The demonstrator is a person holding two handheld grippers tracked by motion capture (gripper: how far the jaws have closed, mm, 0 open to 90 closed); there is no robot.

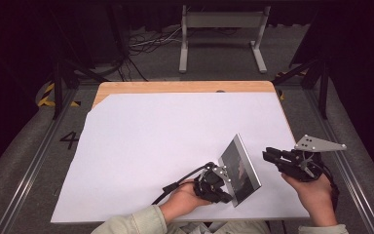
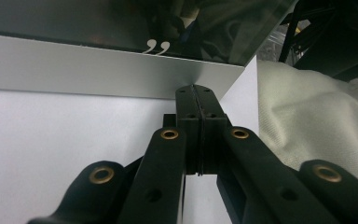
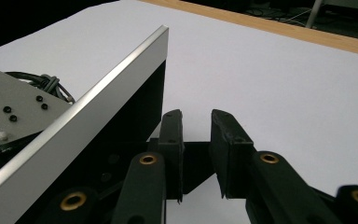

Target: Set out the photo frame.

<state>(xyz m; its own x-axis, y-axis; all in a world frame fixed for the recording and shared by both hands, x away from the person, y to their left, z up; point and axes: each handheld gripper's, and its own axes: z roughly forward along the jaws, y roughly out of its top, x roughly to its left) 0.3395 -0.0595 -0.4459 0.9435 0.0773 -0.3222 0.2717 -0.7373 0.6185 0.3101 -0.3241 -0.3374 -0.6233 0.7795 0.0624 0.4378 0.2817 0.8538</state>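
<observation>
Picture frame (image 1: pixel 239 169), a flat rectangle with a brushed silver border and dark glossy glass, stands tilted on its near edge at the near right of the white sheet (image 1: pixel 151 146), its long axis running from near right to far left; the left gripper (image 1: pixel 222 179) is clenched on its near border, jaws pressed together on the thin silver edge. Just right of it, apart, the right gripper (image 1: pixel 268 155) hangs released, jaws parted on nothing. Farther off, a wooden tabletop (image 1: pixel 185 87) edges the sheet, then grey floor, cables and a white metal stand (image 1: pixel 221 36).

floor (image 1: pixel 39 161): "4" | frame (image 2: pixel 121 74): white closing quotation marks
</observation>
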